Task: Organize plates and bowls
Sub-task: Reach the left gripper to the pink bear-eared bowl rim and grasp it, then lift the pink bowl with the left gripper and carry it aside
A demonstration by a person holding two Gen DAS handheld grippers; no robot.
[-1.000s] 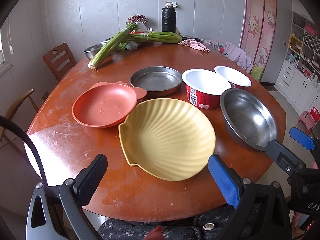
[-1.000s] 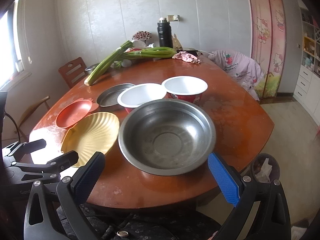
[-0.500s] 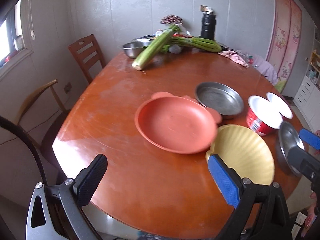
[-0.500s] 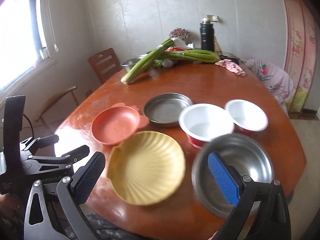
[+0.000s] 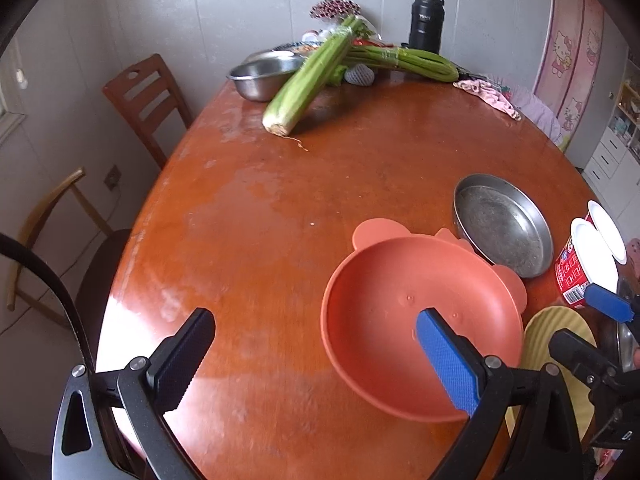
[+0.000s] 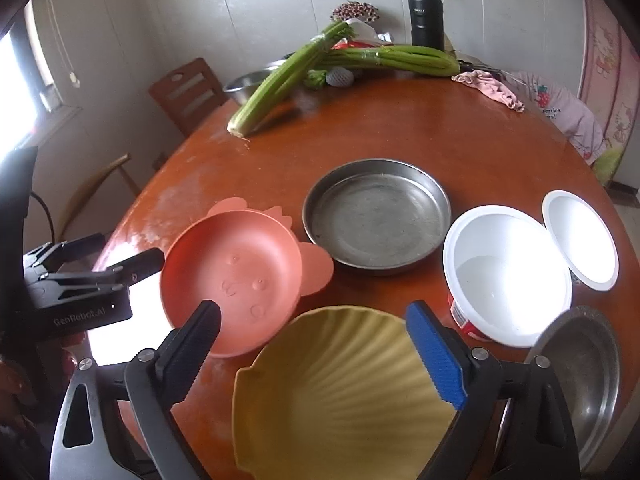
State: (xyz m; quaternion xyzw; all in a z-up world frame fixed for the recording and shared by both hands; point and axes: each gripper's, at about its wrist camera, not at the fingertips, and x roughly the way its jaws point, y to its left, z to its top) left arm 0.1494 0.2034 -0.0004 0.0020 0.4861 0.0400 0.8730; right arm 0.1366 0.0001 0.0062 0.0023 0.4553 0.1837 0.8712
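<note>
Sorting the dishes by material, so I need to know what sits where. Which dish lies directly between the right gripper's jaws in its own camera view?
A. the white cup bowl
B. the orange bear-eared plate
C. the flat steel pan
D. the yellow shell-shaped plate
D: in the right wrist view the yellow shell-shaped plate fills the gap between the open jaws of the right gripper, which hold nothing.

A salmon-orange plastic plate with ears [image 6: 230, 276] lies flat near the table edge. Beside it is a yellow shell-shaped plate [image 6: 340, 392], behind a round steel pan [image 6: 376, 216], two white paper bowls [image 6: 506, 268] and a steel bowl [image 6: 588, 380].
</note>
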